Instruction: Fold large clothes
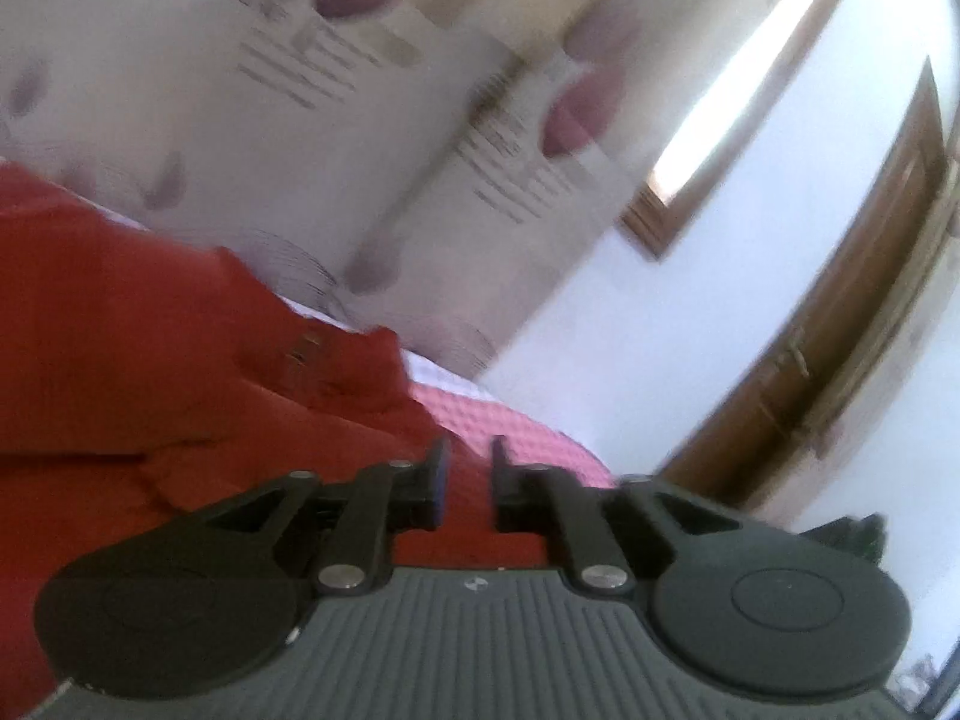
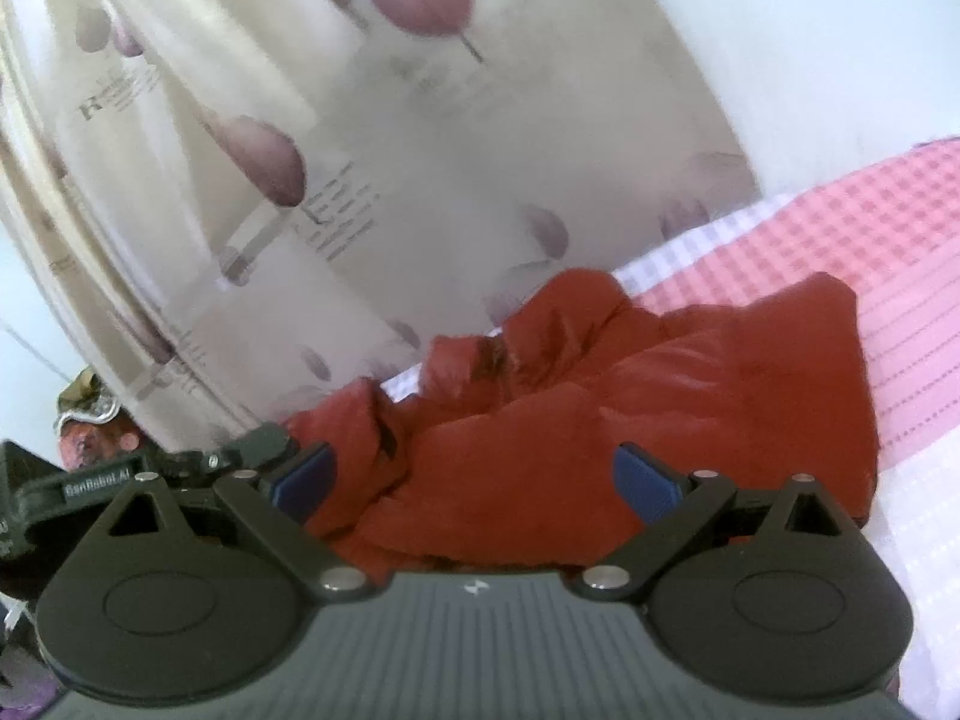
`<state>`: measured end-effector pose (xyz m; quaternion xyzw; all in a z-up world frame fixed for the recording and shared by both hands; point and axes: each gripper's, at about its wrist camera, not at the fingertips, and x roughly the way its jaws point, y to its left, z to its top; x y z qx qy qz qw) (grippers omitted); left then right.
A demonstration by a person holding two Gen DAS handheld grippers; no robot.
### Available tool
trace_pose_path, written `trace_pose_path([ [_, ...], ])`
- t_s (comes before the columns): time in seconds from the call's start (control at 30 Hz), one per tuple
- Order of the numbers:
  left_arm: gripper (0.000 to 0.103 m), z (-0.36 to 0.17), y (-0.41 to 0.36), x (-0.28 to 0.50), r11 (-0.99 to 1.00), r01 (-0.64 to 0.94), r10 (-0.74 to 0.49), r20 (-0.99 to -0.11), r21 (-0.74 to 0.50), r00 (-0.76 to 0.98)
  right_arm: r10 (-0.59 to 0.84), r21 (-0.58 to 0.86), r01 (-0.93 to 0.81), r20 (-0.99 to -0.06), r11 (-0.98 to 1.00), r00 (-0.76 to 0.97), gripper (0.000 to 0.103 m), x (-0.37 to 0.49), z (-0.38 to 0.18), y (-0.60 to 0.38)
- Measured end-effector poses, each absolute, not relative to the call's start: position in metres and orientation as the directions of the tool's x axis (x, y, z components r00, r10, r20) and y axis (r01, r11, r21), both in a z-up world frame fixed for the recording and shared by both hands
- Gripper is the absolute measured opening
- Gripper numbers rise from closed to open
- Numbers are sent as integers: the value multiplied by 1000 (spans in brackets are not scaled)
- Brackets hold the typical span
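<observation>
A large red garment (image 1: pixel 150 330) lies bunched on a bed with a pink and white checked cover (image 1: pixel 510 414). My left gripper (image 1: pixel 471 471) hovers low over the garment's right part. Its jaws stand a narrow gap apart, with only the cloth behind showing through. In the right wrist view the garment (image 2: pixel 630 396) lies crumpled, with folds and a dark collar area near its far edge. My right gripper (image 2: pixel 474 474) is wide open just above the near edge of the garment. Its blue pads (image 2: pixel 645 480) are bare and nothing is between them.
A beige curtain with purple flower prints (image 2: pixel 420 180) hangs right behind the bed. A white wall, a bright window (image 1: pixel 750 78) and a brown wooden door (image 1: pixel 840 330) are to the right. The checked cover (image 2: pixel 900 228) extends right of the garment. Black gear with a label (image 2: pixel 102 474) is at the left.
</observation>
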<state>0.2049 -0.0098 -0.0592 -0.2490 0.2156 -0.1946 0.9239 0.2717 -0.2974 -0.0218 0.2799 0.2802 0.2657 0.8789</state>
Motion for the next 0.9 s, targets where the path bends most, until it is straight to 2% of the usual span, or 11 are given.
trace_pose_path([
  [0.07, 67, -59, 11, 194, 830, 173, -378, -307, -530, 873, 660, 614, -378, -329, 692, 675, 100, 276, -12, -283],
  [0.1, 70, -62, 20, 189, 837, 138, -343, -311, -529, 886, 684, 606, -414, -318, 679, 657, 100, 279, -7, -274],
  [0.23, 71, -76, 52, 167, 842, 72, -294, -343, -535, 892, 768, 579, -531, -305, 619, 562, 100, 314, 6, -221],
  [0.4, 85, -88, 65, 150, 854, 58, -280, -364, -516, 888, 742, 498, -551, -429, 670, 515, 100, 379, -8, -142],
  [0.53, 87, -90, 65, 143, 889, 67, -264, -387, -454, 883, 705, 403, -587, -513, 702, 491, 96, 414, -30, -88],
  [0.57, 87, -91, 65, 142, 896, 68, -260, -394, -439, 882, 711, 396, -605, -526, 691, 468, 85, 417, -36, -78],
  [0.6, 87, -90, 65, 143, 903, 67, -253, -399, -424, 881, 709, 386, -616, -542, 687, 451, 31, 418, -40, -70],
  [0.63, 87, -88, 66, 143, 910, 63, -242, -402, -409, 883, 694, 364, -624, -576, 691, 432, 12, 418, -43, -59],
  [0.7, 89, -83, 68, 143, 917, 57, -225, -394, -394, 891, 679, 297, -658, -578, 692, 453, 9, 403, -38, -48],
  [0.77, 99, -78, 71, 141, 921, 38, -199, -383, -389, 902, 696, 272, -671, -503, 690, 511, 8, 383, -20, -62],
  [0.9, 101, -69, 72, 140, 921, 32, -181, -352, -389, 918, 686, 268, -634, -367, 725, 629, 8, 346, 23, -128],
])
